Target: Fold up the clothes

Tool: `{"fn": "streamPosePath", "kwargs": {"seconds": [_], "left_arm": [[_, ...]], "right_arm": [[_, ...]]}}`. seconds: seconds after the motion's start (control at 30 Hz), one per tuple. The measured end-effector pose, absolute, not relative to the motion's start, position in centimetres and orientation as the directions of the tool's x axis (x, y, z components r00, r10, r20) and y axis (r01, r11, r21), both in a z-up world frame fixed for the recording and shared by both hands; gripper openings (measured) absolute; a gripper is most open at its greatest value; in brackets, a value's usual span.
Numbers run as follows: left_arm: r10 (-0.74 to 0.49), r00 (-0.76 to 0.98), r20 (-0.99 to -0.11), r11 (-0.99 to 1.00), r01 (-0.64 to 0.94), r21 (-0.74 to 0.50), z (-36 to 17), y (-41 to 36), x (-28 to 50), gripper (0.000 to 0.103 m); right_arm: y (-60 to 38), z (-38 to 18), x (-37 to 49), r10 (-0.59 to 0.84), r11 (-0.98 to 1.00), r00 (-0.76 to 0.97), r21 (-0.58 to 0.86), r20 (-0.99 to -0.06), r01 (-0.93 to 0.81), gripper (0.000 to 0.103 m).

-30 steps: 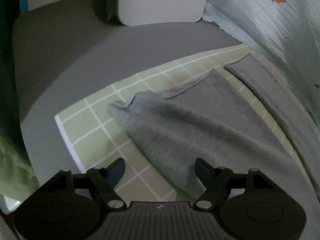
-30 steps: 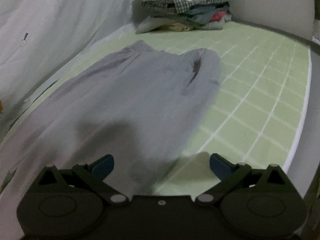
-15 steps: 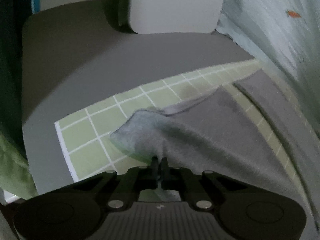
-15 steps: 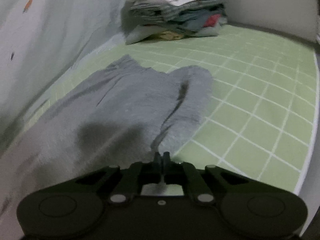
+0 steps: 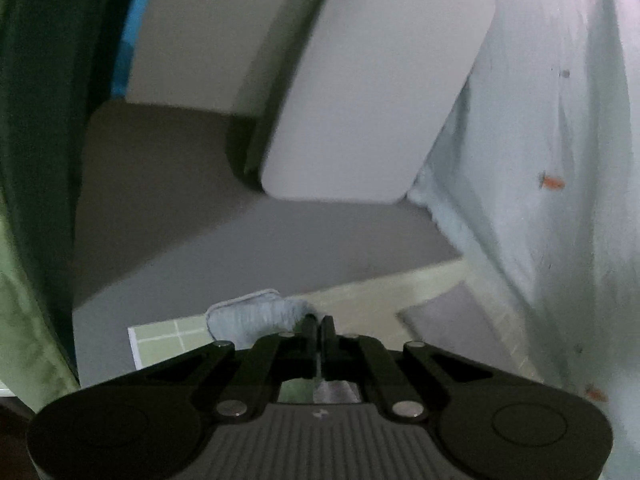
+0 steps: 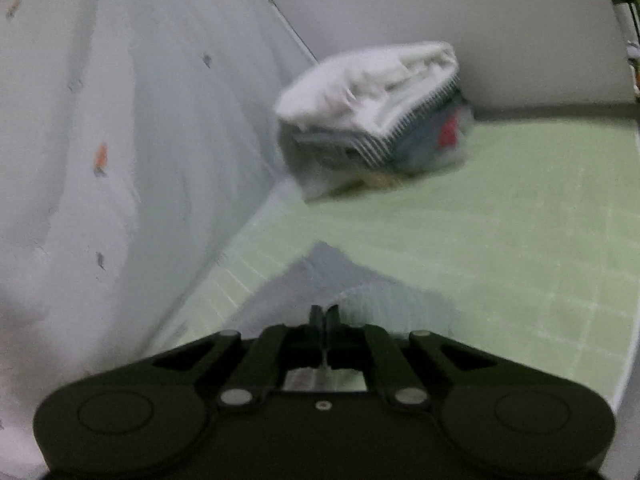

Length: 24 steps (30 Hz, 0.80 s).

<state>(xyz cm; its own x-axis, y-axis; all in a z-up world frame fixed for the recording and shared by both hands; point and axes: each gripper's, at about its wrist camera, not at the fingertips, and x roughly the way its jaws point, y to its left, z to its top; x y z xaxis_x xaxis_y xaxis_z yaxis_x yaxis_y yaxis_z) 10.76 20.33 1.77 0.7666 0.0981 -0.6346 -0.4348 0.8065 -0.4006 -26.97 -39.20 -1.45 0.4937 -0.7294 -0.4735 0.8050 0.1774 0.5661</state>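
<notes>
Two wrist-camera views over a bed covered with a pale green checked sheet (image 6: pixel 520 220). In the left view, the left hand-held gripper (image 5: pixel 319 326) has its two black fingers pressed together, pinching a lifted edge of a grey garment (image 5: pixel 256 316); more grey cloth lies flat on the sheet towards the right. In the right view, the right hand-held gripper (image 6: pixel 324 316) is likewise clamped on the same grey garment (image 6: pixel 360 288), whose fabric rises in a peak to the fingertips, with the rest trailing down onto the sheet. Both views are blurred.

Beyond it, at the far end of the bed near the wall, sits a stack of folded clothes (image 6: pixel 372 108), white on top with striped and blue layers below. A pale quilt (image 6: pixel 120 140) with small carrot prints runs along the left.

Judging by this, several items are already folded and stacked. The grey garment is only just being picked up along one side, so its first fold looks barely begun; laying it over, further folds and stacking remain.
</notes>
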Motion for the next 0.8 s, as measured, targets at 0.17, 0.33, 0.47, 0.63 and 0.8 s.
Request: {"fn": "streamPosePath", "kwargs": {"seconds": [0.17,0.33,0.47,0.63,0.8], "left_arm": [[0.134,0.804,-0.58,0.801,-0.432,-0.415,5.4,19.8,8.6,0.001],[0.169,0.802,-0.573,0.779,-0.464,-0.421,6.1,19.4,7.8,0.001],[0.158,0.799,-0.58,0.799,-0.449,-0.401,6.1,18.0,8.6,0.001],[0.151,0.804,-0.575,0.835,-0.415,-0.362,6.4,16.0,11.6,0.001],[0.136,0.802,-0.582,0.823,-0.419,-0.384,5.9,14.6,15.2,0.001]], "right_arm": [[-40.1,1.5,-27.6,-0.741,0.21,0.526,0.6,-0.417,0.772,0.001],[-41.0,1.3,-26.7,-0.746,0.233,0.523,0.573,-0.413,0.786,0.001],[-42.1,0.1,-25.6,-0.725,0.208,0.535,0.602,-0.435,0.771,0.001],[-44.0,-0.2,-23.4,-0.734,0.236,0.512,0.539,-0.446,0.809,0.001],[-46.5,-0.3,-20.6,-0.741,0.244,0.509,0.53,-0.438,0.812,0.001]]}}
